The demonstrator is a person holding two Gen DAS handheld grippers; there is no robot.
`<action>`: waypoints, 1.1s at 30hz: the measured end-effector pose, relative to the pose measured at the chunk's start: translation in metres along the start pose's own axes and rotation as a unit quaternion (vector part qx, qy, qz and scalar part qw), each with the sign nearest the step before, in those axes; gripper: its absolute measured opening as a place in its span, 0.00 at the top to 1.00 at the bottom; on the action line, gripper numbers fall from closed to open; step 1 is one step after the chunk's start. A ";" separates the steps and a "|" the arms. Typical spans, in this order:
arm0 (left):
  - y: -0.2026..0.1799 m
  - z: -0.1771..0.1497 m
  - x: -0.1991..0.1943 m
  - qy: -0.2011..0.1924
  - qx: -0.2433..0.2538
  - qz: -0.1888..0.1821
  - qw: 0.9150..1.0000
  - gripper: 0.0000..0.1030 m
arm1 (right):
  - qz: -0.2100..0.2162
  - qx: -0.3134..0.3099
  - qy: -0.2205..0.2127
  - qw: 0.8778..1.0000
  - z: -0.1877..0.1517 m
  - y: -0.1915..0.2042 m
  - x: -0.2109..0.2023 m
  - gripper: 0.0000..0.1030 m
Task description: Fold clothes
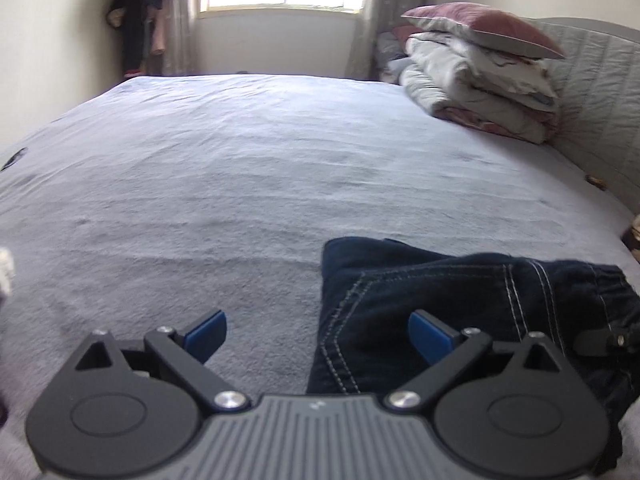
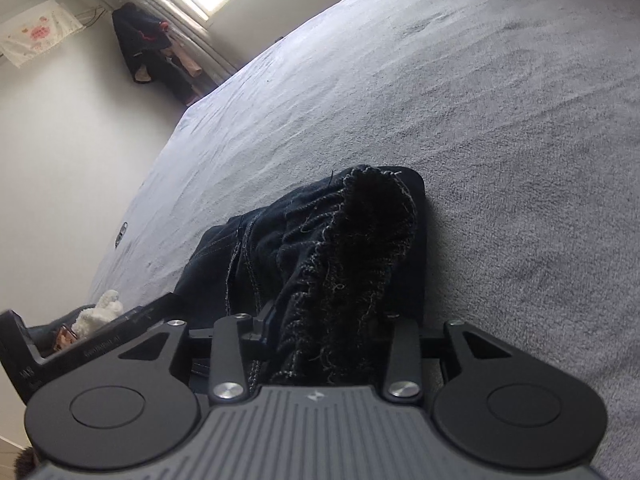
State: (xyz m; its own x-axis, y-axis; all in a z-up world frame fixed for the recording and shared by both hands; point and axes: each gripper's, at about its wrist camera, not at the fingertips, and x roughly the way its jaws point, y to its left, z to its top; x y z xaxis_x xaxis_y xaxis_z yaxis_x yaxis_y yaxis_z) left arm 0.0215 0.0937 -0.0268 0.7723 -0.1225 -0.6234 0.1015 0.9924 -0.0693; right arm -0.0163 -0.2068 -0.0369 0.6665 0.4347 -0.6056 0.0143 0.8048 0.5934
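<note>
Dark blue jeans [image 1: 460, 300] with pale stitching lie bunched near the front edge of the grey bed [image 1: 240, 160]. My left gripper [image 1: 316, 326] stands wide open; its right blue pad hovers over the jeans' left edge and its left pad over bare sheet, with nothing gripped. In the right wrist view, the gathered waistband of the jeans [image 2: 348, 240] rises in a lump between the fingers of my right gripper [image 2: 328, 328]. This gripper is shut on that cloth, and the fabric hides its pads.
A stack of folded quilts topped by a pink pillow [image 1: 480, 80] sits at the bed's far right against the padded headboard [image 1: 600, 100]. Dark clothes [image 1: 140, 20] hang in the corner by the window. A white fluffy item [image 2: 100, 312] lies at the bed's near left.
</note>
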 end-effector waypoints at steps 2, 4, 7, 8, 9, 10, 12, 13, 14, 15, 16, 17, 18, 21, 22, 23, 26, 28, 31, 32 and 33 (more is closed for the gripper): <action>-0.002 0.004 -0.003 0.002 -0.008 0.014 1.000 0.04 | -0.003 -0.006 0.001 1.000 0.000 0.002 -0.001 0.62; -0.003 0.006 -0.005 0.001 -0.013 0.023 1.000 0.03 | -0.004 -0.012 0.001 1.000 0.001 0.003 -0.002 0.61; -0.004 0.009 -0.003 0.002 -0.016 0.035 0.999 0.02 | -0.005 -0.013 0.005 1.000 0.003 0.002 -0.003 0.60; -0.005 0.010 -0.002 0.003 -0.017 0.039 0.999 0.02 | -0.004 -0.012 0.007 1.000 0.005 0.002 -0.004 0.59; -0.004 0.010 -0.001 0.004 -0.018 0.042 0.999 0.02 | -0.004 -0.013 0.010 1.000 0.006 0.002 -0.004 0.58; -0.004 0.011 0.001 0.005 -0.019 0.045 0.999 0.02 | -0.005 -0.013 0.013 1.000 0.007 0.002 -0.005 0.58; -0.003 0.012 0.003 0.007 -0.022 0.048 0.999 0.02 | -0.006 -0.013 0.016 1.000 0.011 0.002 -0.009 0.56; -0.003 0.012 0.003 0.008 -0.024 0.049 0.999 0.01 | -0.011 -0.017 0.014 1.000 0.012 0.002 -0.011 0.52; -0.002 0.013 0.004 0.008 -0.025 0.049 0.998 0.01 | -0.017 -0.024 0.008 1.000 0.014 0.003 -0.014 0.49; -0.002 0.013 0.004 0.009 -0.026 0.051 0.998 0.01 | -0.020 -0.030 0.003 0.999 0.015 0.002 -0.017 0.47; -0.002 0.013 0.005 0.009 -0.026 0.052 0.998 0.01 | -0.023 -0.035 -0.004 0.999 0.016 0.002 -0.020 0.44; -0.002 0.013 0.005 0.010 -0.026 0.053 0.998 0.01 | -0.028 -0.039 -0.012 0.999 0.017 0.002 -0.022 0.42; -0.001 0.013 0.005 0.011 -0.027 0.054 0.998 0.00 | -0.033 -0.043 -0.020 0.998 0.017 0.002 -0.024 0.42; -0.002 0.014 0.008 0.013 -0.028 0.059 0.998 0.00 | -0.066 -0.069 -0.054 0.994 0.018 0.007 -0.028 0.38; -0.002 0.014 0.009 0.015 -0.028 0.061 0.998 0.00 | -0.077 -0.078 -0.072 0.991 0.017 0.009 -0.030 0.38; -0.003 0.013 0.010 0.016 -0.028 0.064 0.997 0.00 | -0.090 -0.090 -0.091 0.988 0.015 0.012 -0.032 0.38; -0.004 0.013 0.012 0.019 -0.029 0.070 0.997 0.00 | -0.126 -0.140 -0.161 0.969 0.006 0.026 -0.035 0.38; -0.005 0.013 0.014 0.020 -0.029 0.073 0.997 0.00 | -0.145 -0.200 -0.194 0.949 -0.003 0.039 -0.031 0.38; -0.006 0.012 0.017 0.024 -0.028 0.074 0.997 0.00 | -0.149 -0.267 -0.211 0.928 -0.013 0.056 -0.020 0.38; -0.007 0.011 0.017 0.024 -0.028 0.074 0.997 0.00 | -0.144 -0.282 -0.214 0.924 -0.016 0.060 -0.017 0.38; -0.007 0.011 0.018 0.025 -0.028 0.075 0.996 0.00 | -0.138 -0.297 -0.213 0.921 -0.019 0.063 -0.014 0.38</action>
State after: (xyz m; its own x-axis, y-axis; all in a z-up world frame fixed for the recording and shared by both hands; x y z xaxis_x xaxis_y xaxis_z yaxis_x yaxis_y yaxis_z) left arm 0.0416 0.0846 -0.0284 0.7433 0.0261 -0.6684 -0.0487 0.9987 -0.0151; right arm -0.0387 -0.1545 -0.0010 0.9320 0.0852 -0.3523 -0.0993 0.9948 -0.0221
